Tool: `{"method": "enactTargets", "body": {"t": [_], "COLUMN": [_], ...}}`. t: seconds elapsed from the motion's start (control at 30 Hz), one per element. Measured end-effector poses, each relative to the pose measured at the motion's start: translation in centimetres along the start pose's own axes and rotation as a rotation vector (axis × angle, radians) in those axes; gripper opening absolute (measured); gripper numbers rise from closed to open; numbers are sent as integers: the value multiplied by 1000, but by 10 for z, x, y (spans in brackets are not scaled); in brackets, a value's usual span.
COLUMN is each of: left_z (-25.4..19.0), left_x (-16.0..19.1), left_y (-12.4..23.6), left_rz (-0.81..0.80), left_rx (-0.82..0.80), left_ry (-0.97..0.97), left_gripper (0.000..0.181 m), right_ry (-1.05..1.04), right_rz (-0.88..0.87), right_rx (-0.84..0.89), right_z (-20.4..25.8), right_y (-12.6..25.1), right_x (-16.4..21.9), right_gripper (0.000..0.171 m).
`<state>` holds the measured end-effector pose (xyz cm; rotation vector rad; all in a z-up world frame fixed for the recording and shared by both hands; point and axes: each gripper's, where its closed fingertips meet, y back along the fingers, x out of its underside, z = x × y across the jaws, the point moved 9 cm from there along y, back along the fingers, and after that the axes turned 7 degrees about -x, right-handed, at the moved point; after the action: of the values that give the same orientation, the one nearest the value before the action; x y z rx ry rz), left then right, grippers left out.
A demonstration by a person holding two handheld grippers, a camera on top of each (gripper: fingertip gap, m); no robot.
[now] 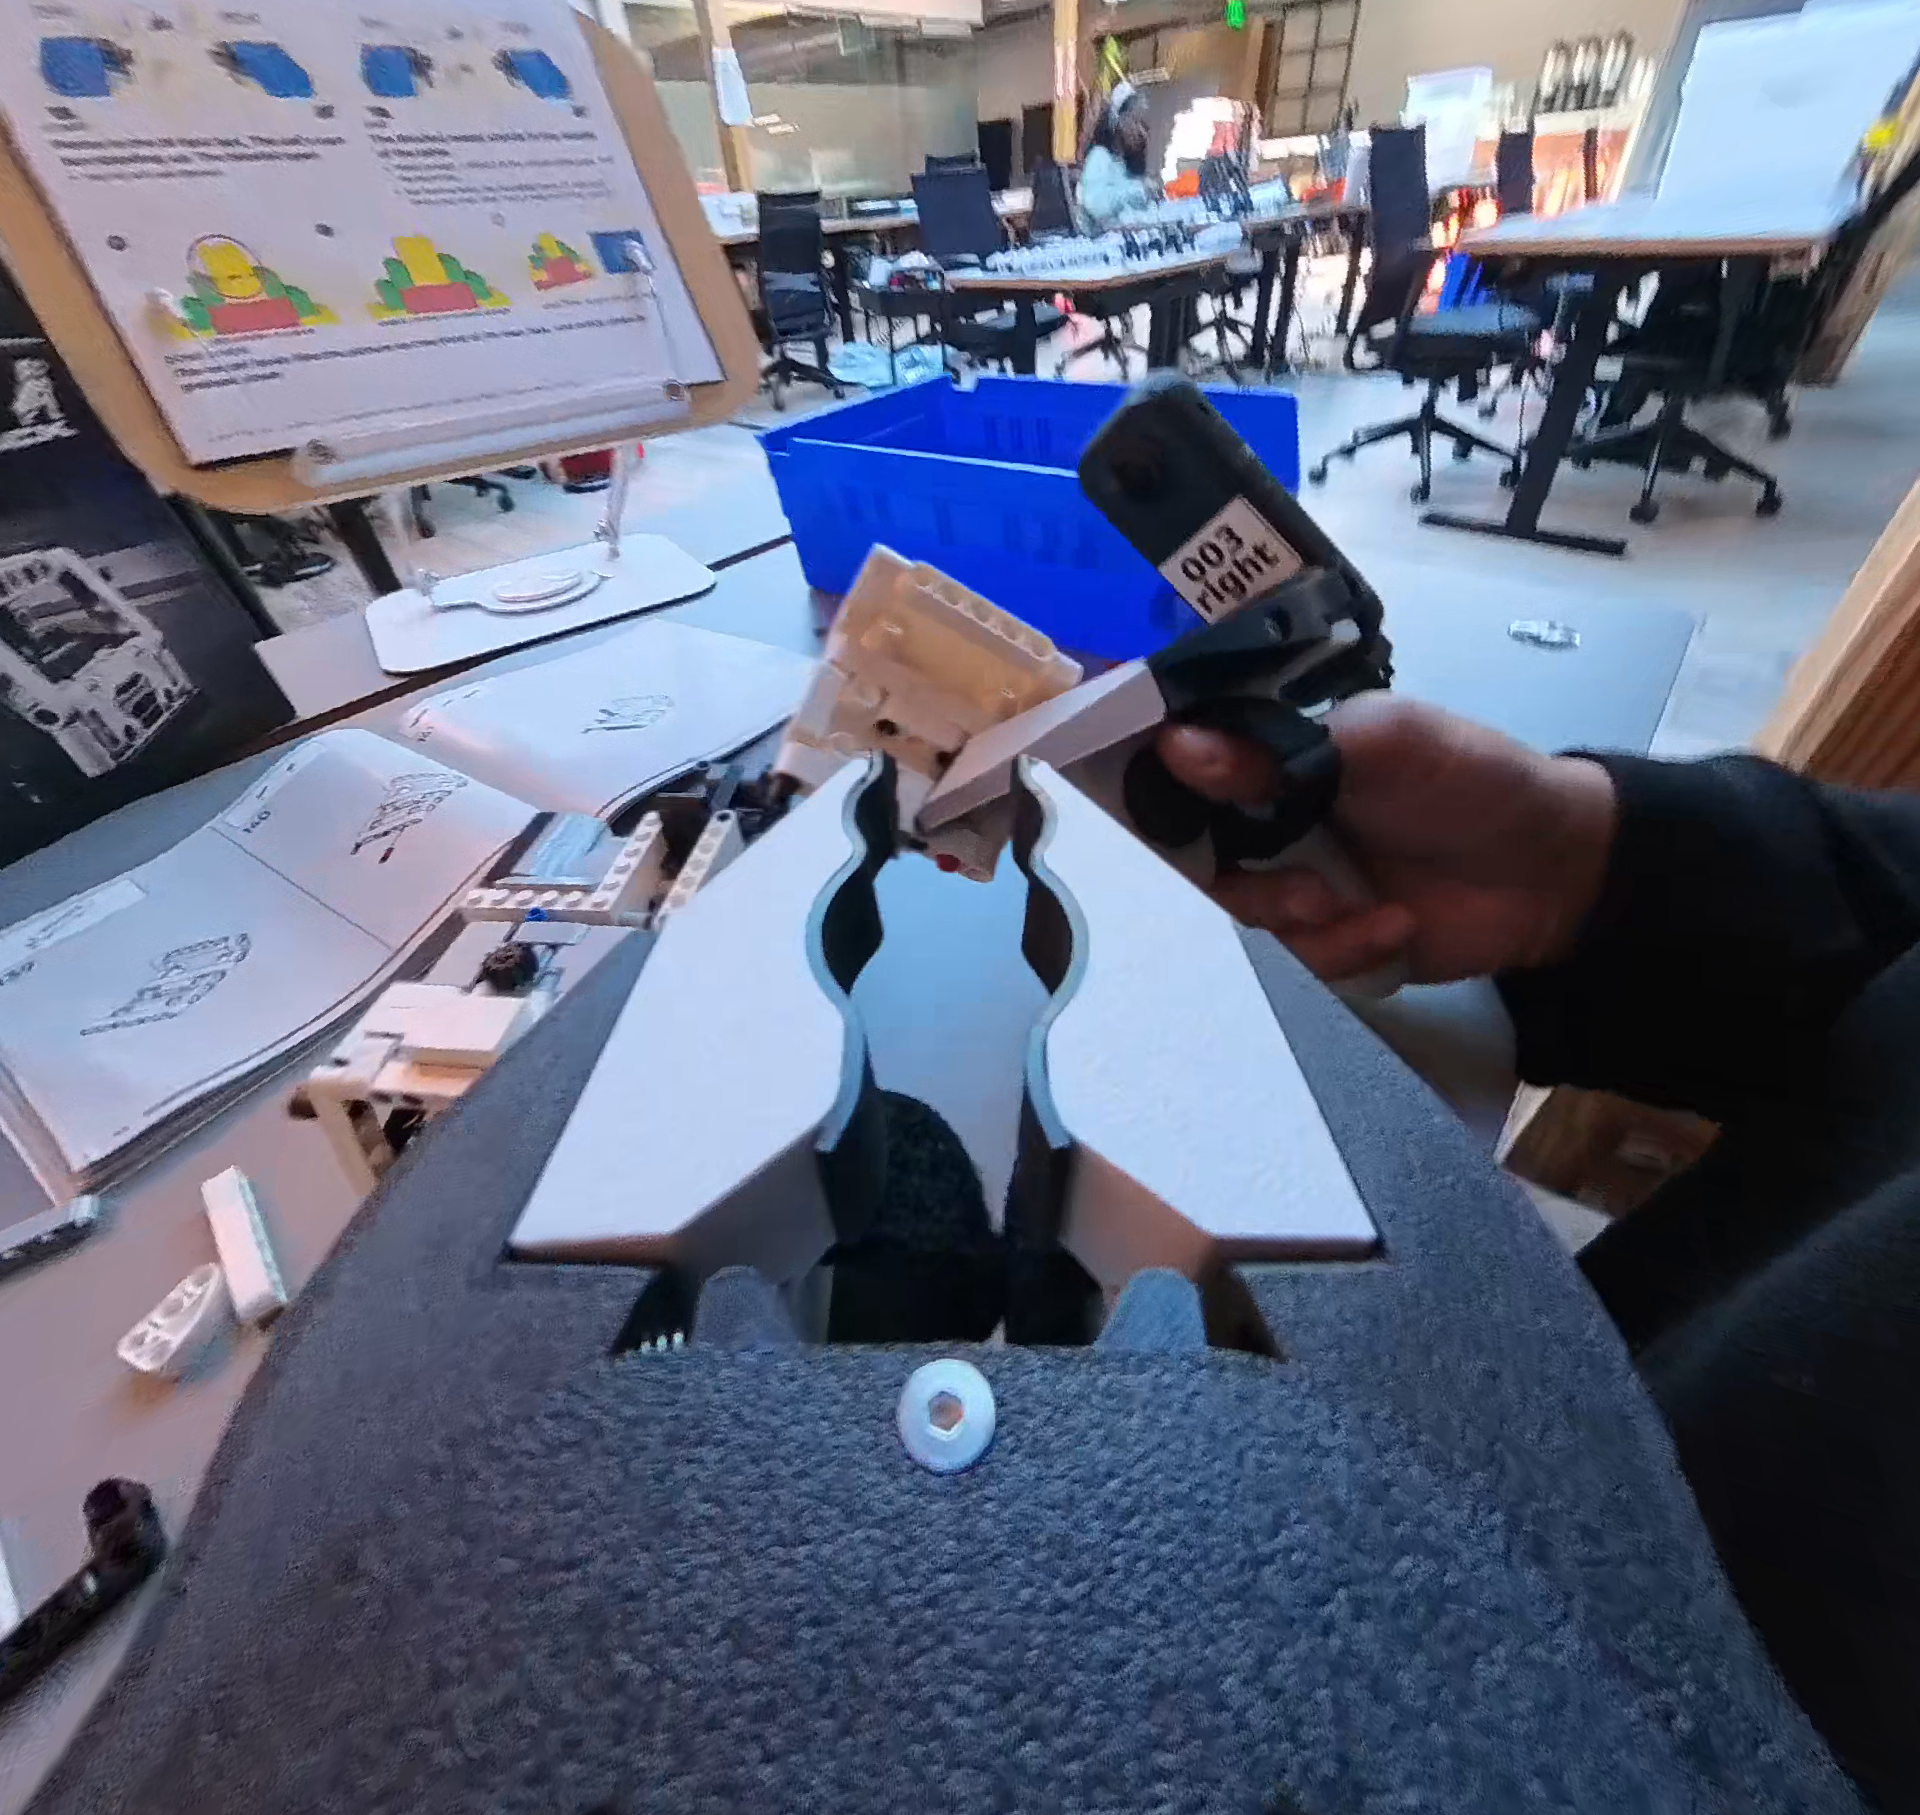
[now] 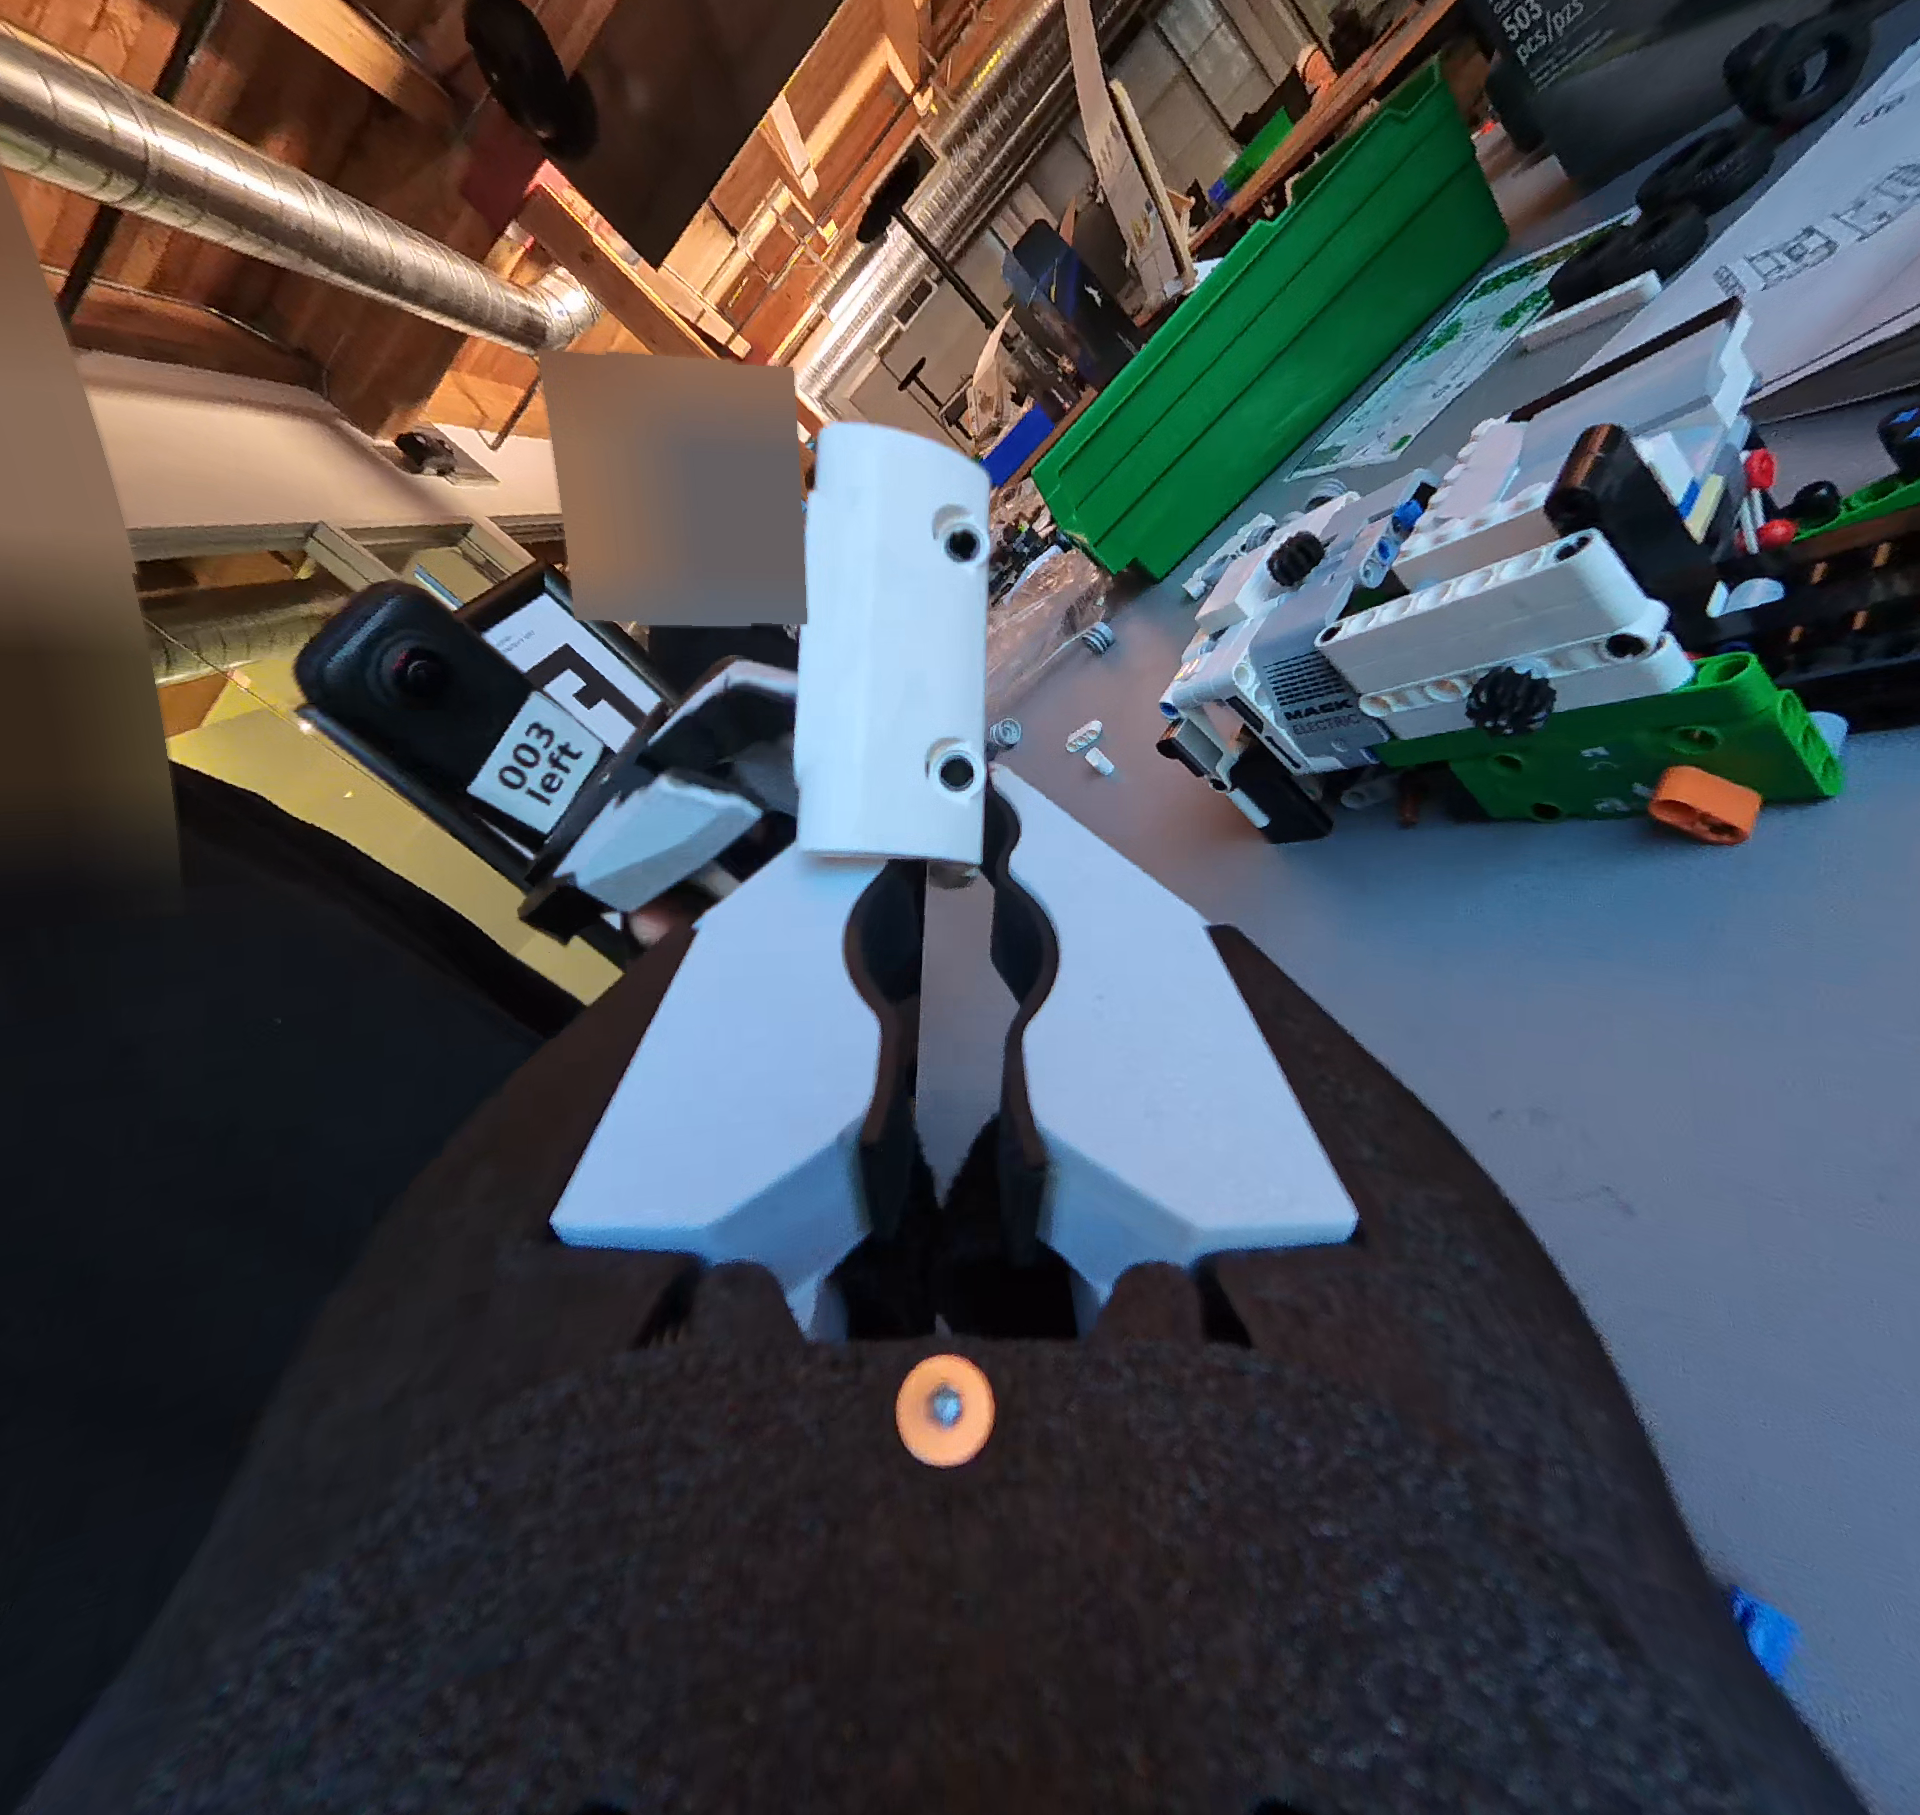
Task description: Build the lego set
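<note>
My right gripper [image 2: 951, 830] is shut on the lower end of a white lego panel assembly [image 2: 894, 643] and holds it in the air. In the left wrist view a hand brings that gripper [image 1: 977, 778] in from the right, with the assembly [image 1: 925, 664] above my left gripper [image 1: 948, 778]. The left fingers [image 1: 727, 1017] stand apart, and the assembly's lower end, with a red pin, lies between their tips. I cannot tell whether they touch it. The left gripper also shows in the right wrist view [image 2: 717, 757], just left of the panel.
A white and green truck build [image 2: 1455, 674] lies on the grey table [image 2: 1455, 1142] with a green bin [image 2: 1278, 383], black tyres [image 2: 1797, 72] and the set's box [image 2: 1621, 30] behind. An open booklet [image 1: 260, 934], loose white pieces [image 1: 239, 1256], a sheet stand [image 1: 312, 176] and a blue bin [image 1: 987, 498] are on the left.
</note>
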<state>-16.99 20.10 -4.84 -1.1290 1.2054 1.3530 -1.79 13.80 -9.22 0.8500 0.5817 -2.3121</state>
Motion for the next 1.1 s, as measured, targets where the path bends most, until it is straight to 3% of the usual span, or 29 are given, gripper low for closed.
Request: {"method": "enactTargets", "body": {"t": [0.07, 0.17, 0.47, 0.63, 0.73, 0.93, 1.1], "left_z": [7, 6, -2, 2, 15, 38, 30], "left_x": [1, 7, 9, 10, 11, 28, 39], "left_y": [2, -1, 0, 2, 7, 4, -6], "left_rz": [8, 47, 69, 76, 59, -44, 22], "left_rx": [-18, -38, -61, -41, 57, 480, 616], "left_ry": [56, -7, -172, -119, 175, 1105, 1368], "left_gripper": [29, 29, 14, 21, 33, 40, 31], "right_ry": [15, 10, -37, -56, 14, 238, 327], "right_rz": [4, 12, 15, -9, -16, -33, -40], "right_rx": [9, -5, -10, -15, 0, -13, -37], "right_z": [0, 3, 2, 1, 4, 21, 29], "right_y": [1, -1, -3, -3, -1, 0, -1], "right_x": [0, 0, 5, 7, 4, -1, -2], "right_gripper": [7, 7, 7, 7, 7, 6, 7]}}
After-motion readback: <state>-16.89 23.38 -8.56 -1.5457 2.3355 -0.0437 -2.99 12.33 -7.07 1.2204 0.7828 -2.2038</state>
